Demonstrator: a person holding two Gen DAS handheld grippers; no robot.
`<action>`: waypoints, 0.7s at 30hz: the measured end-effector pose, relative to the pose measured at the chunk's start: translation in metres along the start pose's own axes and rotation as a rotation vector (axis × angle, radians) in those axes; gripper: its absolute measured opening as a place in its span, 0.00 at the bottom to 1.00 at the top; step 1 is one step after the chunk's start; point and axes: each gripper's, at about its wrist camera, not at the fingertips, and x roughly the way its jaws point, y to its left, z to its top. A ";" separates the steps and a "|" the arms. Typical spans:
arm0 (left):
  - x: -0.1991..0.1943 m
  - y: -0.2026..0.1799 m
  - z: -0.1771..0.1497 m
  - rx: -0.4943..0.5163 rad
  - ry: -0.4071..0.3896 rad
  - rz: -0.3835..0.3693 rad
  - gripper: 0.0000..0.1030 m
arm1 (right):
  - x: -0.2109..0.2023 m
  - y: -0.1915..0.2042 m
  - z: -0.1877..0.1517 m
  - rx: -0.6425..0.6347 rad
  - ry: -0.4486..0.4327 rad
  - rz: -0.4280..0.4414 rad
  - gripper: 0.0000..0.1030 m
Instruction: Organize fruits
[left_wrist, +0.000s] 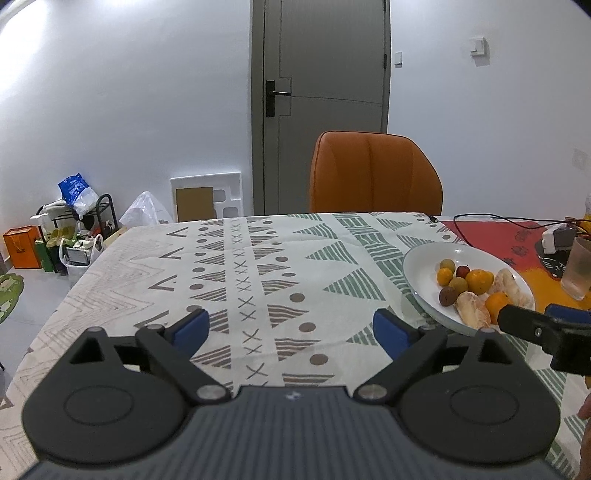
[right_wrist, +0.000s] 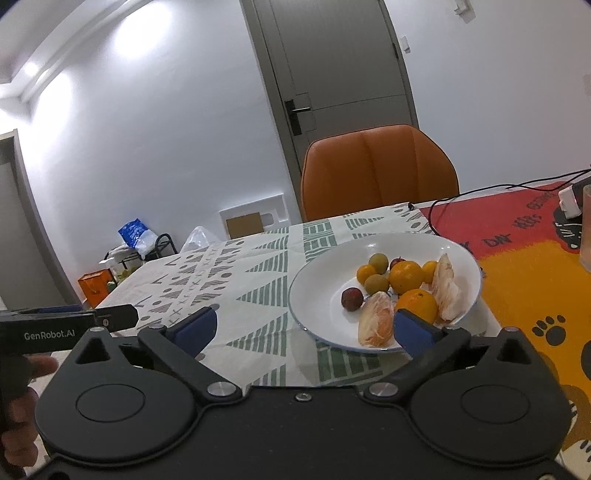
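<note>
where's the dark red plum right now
In the right wrist view the dark red plum lies at the left side of the white plate, beside a peeled pomelo segment.

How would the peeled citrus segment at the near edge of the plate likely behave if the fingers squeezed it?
The peeled citrus segment shows bare, membrane-covered pulp, so it would probably be soft and bruise or leak under a firm squeeze. Its wedge shape, lying flat on the white plate, suggests it would slide rather than roll. The surface may be slightly slippery.
</note>
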 end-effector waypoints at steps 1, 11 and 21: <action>-0.002 0.001 0.000 -0.002 0.001 0.000 0.92 | -0.002 0.001 -0.001 -0.004 0.000 0.003 1.00; -0.017 0.009 -0.005 -0.004 0.012 0.004 0.92 | -0.016 0.010 -0.006 -0.029 0.006 0.019 1.00; -0.028 0.017 -0.013 -0.007 0.029 0.006 0.92 | -0.028 0.014 -0.010 -0.044 0.001 0.030 1.00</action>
